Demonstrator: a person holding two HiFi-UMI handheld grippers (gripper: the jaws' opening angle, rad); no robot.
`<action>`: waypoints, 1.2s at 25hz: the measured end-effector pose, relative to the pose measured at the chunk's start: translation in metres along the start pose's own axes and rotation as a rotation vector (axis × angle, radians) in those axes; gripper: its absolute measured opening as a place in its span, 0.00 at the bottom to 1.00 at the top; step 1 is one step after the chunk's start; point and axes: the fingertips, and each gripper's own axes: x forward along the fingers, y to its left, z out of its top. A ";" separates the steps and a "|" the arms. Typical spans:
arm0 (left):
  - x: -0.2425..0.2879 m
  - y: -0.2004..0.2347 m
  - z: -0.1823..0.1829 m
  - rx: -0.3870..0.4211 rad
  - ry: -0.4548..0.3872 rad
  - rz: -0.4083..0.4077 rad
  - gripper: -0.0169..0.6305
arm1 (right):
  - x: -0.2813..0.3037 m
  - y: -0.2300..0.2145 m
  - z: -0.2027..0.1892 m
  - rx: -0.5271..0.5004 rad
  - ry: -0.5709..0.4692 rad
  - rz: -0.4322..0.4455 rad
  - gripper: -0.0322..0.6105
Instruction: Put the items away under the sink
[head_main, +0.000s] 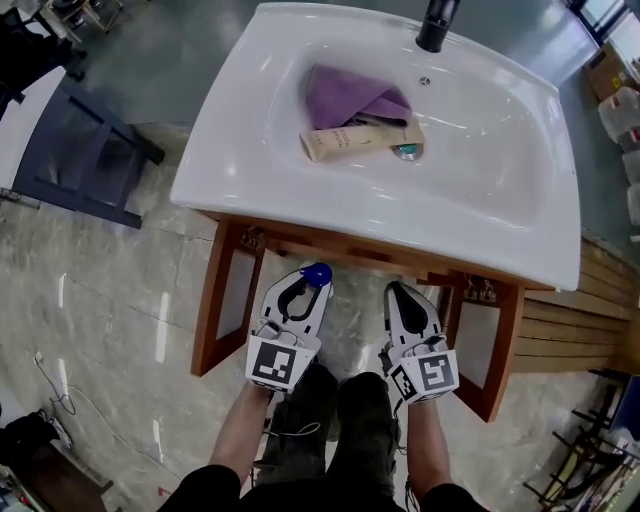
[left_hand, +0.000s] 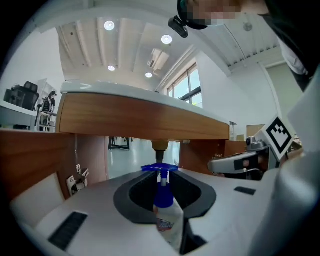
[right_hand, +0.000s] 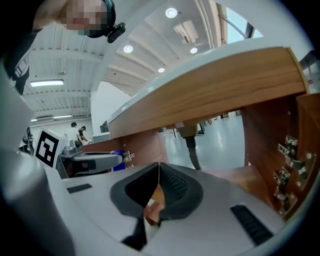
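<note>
Since the left tool (head_main: 307, 286) is clamped on the spray bottle (left_hand: 163, 194) at the cabinet's (head_main: 211, 310) open front edge, I'd slide it in low and upright (mind the drainpipe (left_hand: 159, 146)). The right tool (head_main: 401, 300) is pinched shut.

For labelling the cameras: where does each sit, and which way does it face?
Head view: on the head, facing down at the sink; left claw, right claw, forearms show.
Left gripper view: on the left claw, facing under the sink; jaws grip a bottle.
Right gripper view: on the right claw, same direction; jaws shut.
Shared: both gripper views show the drainpipe.
</note>
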 end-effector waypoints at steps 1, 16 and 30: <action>0.005 0.003 -0.002 0.000 -0.009 0.002 0.14 | 0.004 -0.002 -0.001 -0.003 -0.005 -0.002 0.10; 0.054 0.048 -0.025 -0.013 -0.128 0.054 0.14 | 0.013 -0.026 -0.032 -0.042 -0.071 -0.049 0.10; 0.088 0.072 -0.025 0.004 -0.196 0.079 0.14 | 0.006 -0.036 -0.052 -0.047 -0.088 -0.086 0.10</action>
